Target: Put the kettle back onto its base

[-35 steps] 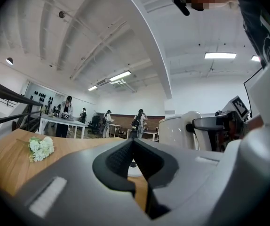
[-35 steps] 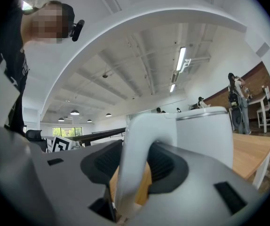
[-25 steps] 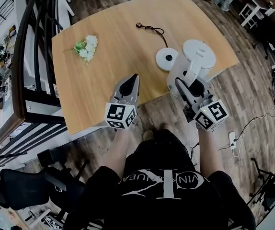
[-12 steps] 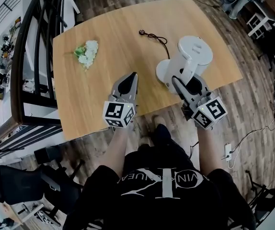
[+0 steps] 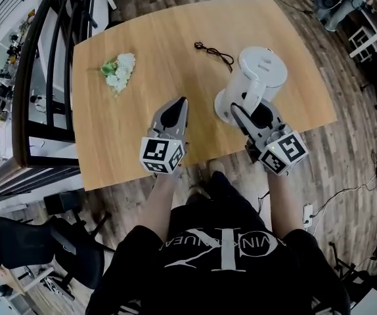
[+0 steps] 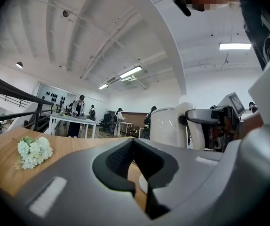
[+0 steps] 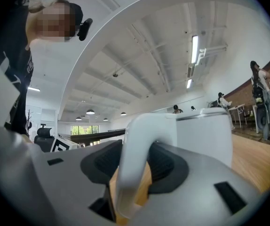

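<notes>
Right gripper view looks along two jaws that clamp the white handle of the kettle; the dark pads press on it from both sides, so the right gripper has a firm hold with its jaws well apart. In the head view that right gripper points level toward the far side of the table, and the white kettle stands upright just ahead of it, lid closed. The round white base shows at the kettle's lower left, partly covered by the kettle body; whether the kettle is fully seated on it cannot be told.

The left gripper is held level over the near part of the table, just left of the base and apart from it. Its own view shows the left gripper with the jaw tips met and nothing between them.

A black cord runs from the base toward the far edge. A small bunch of white flowers lies near the table's left edge, well apart from both grippers.
</notes>
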The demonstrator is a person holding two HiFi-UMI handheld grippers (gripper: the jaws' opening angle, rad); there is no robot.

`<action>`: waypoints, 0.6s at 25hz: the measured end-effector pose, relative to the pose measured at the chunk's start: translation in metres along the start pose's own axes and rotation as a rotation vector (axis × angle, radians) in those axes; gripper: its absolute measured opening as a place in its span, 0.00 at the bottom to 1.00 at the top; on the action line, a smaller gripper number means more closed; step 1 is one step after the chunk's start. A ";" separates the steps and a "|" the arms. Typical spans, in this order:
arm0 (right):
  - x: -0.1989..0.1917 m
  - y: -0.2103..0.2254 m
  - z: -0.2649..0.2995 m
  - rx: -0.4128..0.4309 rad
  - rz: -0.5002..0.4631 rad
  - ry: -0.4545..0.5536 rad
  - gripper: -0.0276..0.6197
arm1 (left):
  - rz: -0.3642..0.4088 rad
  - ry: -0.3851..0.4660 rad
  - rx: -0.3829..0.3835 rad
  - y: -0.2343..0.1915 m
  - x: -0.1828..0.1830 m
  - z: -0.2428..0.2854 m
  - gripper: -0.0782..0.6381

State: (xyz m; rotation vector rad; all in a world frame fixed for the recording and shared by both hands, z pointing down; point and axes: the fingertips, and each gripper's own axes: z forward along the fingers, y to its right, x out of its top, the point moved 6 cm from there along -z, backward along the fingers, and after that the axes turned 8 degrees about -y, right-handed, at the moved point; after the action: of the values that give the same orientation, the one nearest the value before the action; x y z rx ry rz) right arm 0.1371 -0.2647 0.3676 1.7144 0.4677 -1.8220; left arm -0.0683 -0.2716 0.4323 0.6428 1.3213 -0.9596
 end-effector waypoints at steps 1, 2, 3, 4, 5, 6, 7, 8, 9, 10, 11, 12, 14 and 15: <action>-0.001 0.001 0.002 0.005 0.001 -0.001 0.30 | -0.003 0.000 0.007 -0.002 0.000 0.001 0.12; -0.002 0.003 0.004 0.010 0.002 -0.002 0.30 | -0.005 -0.002 0.012 -0.003 -0.001 0.002 0.12; -0.003 0.004 0.006 0.016 0.005 -0.003 0.30 | -0.007 -0.004 0.016 -0.004 -0.002 0.003 0.12; -0.004 0.005 0.008 0.021 0.009 -0.004 0.30 | -0.008 -0.007 0.020 -0.004 -0.003 0.003 0.12; -0.005 0.006 0.009 0.025 0.012 -0.005 0.30 | -0.009 -0.009 0.024 -0.004 -0.004 0.003 0.12; -0.006 0.007 0.010 0.029 0.015 -0.005 0.30 | -0.009 -0.012 0.028 -0.004 -0.004 0.004 0.12; -0.006 0.008 0.012 0.032 0.017 -0.004 0.30 | -0.010 -0.015 0.032 -0.005 -0.005 0.003 0.12; -0.007 0.008 0.014 0.035 0.017 -0.003 0.30 | -0.010 -0.018 0.035 -0.006 -0.006 0.003 0.12; -0.007 0.008 0.015 0.036 0.014 -0.003 0.30 | -0.010 -0.020 0.039 -0.007 -0.006 0.003 0.12; -0.008 0.008 0.017 0.038 0.009 -0.004 0.30 | -0.011 -0.022 0.043 -0.009 -0.007 0.002 0.12; -0.009 0.008 0.019 0.041 0.005 -0.007 0.30 | -0.012 -0.025 0.048 -0.011 -0.009 0.000 0.12; -0.011 0.007 0.020 0.044 -0.001 -0.011 0.30 | -0.014 -0.027 0.053 -0.012 -0.011 -0.001 0.12; -0.014 0.005 0.019 0.052 -0.014 -0.019 0.30 | -0.018 -0.034 0.060 -0.014 -0.014 -0.003 0.12; -0.014 0.005 0.019 0.056 -0.021 -0.023 0.30 | -0.020 -0.037 0.062 -0.015 -0.015 -0.003 0.12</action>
State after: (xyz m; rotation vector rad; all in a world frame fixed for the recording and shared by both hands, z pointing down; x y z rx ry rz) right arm 0.1253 -0.2773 0.3844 1.7302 0.4310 -1.8844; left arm -0.0821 -0.2728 0.4482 0.6573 1.2716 -1.0276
